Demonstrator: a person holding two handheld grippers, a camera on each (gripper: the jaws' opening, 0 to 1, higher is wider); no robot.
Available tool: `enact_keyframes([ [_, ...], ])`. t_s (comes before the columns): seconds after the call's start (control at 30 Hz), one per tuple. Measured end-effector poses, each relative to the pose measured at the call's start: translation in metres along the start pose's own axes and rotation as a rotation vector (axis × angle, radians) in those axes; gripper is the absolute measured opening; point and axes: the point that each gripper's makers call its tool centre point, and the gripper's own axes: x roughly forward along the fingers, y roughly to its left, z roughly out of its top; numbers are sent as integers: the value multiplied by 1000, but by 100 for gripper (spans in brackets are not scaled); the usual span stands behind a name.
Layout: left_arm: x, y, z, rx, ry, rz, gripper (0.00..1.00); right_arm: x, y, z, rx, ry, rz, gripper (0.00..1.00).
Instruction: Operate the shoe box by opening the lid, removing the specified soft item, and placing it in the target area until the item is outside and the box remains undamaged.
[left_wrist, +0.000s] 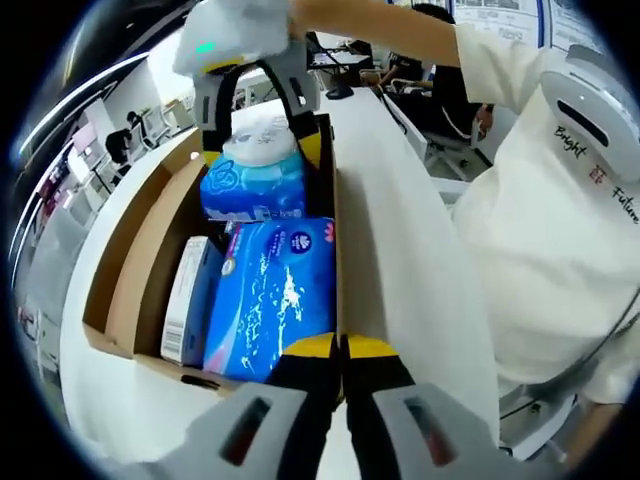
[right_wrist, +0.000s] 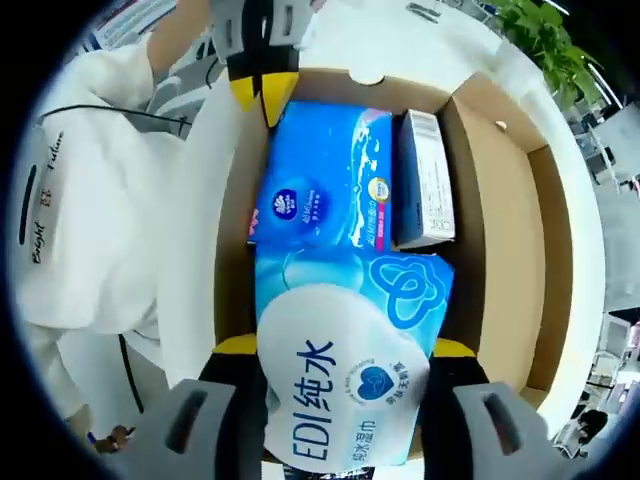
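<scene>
Removal step: right gripper clamps the wet-wipes pack at lower frame above the open shoe box, left gripper closed on the box wall; next lift clear.

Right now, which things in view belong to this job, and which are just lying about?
Job:
shoe box
wet wipes pack, between right gripper fingers
left gripper, closed on the box wall

Lying about:
blue tissue pack
small carton
plant

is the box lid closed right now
No, the shoe box stands open in the right gripper view, with the wet wipes pack between the right tool jaws and a blue tissue pack lying inside.
</scene>
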Motion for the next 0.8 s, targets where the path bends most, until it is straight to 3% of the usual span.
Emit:
enact_keyframes([
  [0.27, 0, -2, 0, 17, -8, 12, 1, -16, 4, 24, -28, -57, -5, 58],
  [0.33, 0, -2, 0, 25, -6, 15, 1, -19, 6, 26, -50, -46, 0, 58],
  [0.43, -1, -2, 0, 24, -6, 17, 1, -24, 1, 25, -42, -21, -27, 58],
  [0.47, -1, -2, 0, 24, -5, 17, 1, -25, 5, 20, -48, 11, 10, 58],
  [0.53, -1, -2, 0, 25, -4, 18, 1, -25, 2, 20, -66, 6, -19, 58],
  [0.67, -1, -1, 0, 25, -5, 18, 1, -27, 10, 15, -65, 33, 34, 58],
  [0.8, -1, -1, 0, 27, -8, 18, 1, -32, 10, 13, -75, 15, 41, 58],
])
